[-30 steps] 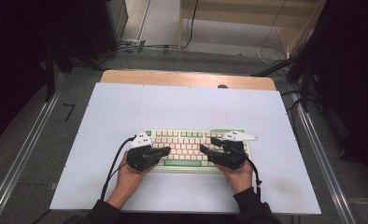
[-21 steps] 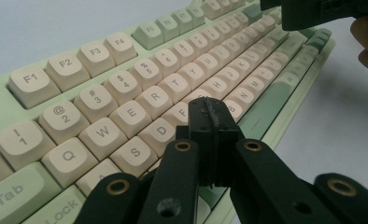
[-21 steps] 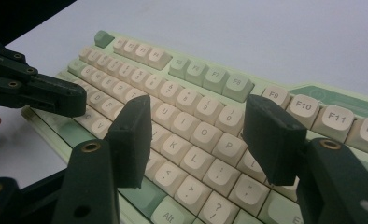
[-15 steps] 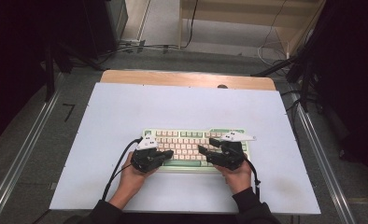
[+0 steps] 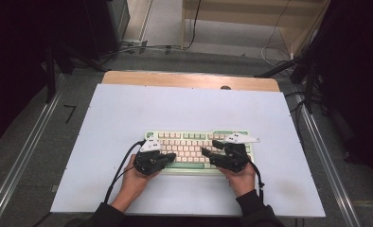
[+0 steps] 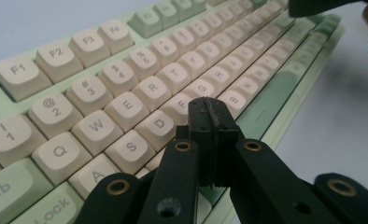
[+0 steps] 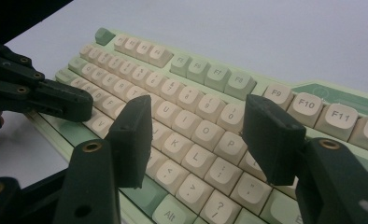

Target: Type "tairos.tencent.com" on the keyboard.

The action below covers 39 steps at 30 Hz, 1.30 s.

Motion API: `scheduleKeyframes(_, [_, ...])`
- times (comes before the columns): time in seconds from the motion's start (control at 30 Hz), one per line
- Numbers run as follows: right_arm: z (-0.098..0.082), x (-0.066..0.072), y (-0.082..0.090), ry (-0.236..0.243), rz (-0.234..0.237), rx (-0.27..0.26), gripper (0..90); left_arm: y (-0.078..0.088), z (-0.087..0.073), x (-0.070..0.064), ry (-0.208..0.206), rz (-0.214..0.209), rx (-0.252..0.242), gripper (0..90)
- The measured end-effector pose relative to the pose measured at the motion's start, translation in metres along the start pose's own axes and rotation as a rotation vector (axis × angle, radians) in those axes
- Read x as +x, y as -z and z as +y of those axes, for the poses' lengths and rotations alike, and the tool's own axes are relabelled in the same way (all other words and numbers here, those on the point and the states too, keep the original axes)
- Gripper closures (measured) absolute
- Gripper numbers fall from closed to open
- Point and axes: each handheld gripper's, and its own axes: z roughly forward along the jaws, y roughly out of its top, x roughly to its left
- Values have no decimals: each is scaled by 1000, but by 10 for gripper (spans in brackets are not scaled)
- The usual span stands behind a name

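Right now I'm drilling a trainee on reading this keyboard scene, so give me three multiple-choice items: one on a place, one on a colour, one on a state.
1. Where does the keyboard lie?
A. On the pale sheet covering the table
B. On the grey floor
C. On the wooden shelf

2. What colour is the keyboard's case?
A. Black
B. Pale green
C. Red

3. How do the jaws of the two tools stand?
A. Both wide apart
B. Left hand-held gripper closed, right hand-held gripper apart
C. Left apart, right closed

Answers:
1 A, the high view shows the pale sheet all around it.
2 B, a green rim frames the cream keys.
3 B, in the left gripper view the pads meet above the keys; in the right gripper view keys show between the pads.
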Motion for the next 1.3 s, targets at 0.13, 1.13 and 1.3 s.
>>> scheduleKeyframes(0.13, [0, 0, 0, 1, 1, 1, 410, 4, 1, -2, -11, -13, -41, 900])
scheduleKeyframes(1.13, [0, -2, 2, -8, 4, 0, 412, 18, 0, 21, 110, 117, -217, 441])
scheduleKeyframes(1.3, [-1, -2, 2, -8, 5, 1, 386, 16, 0, 23, 108, 130, -215, 448])
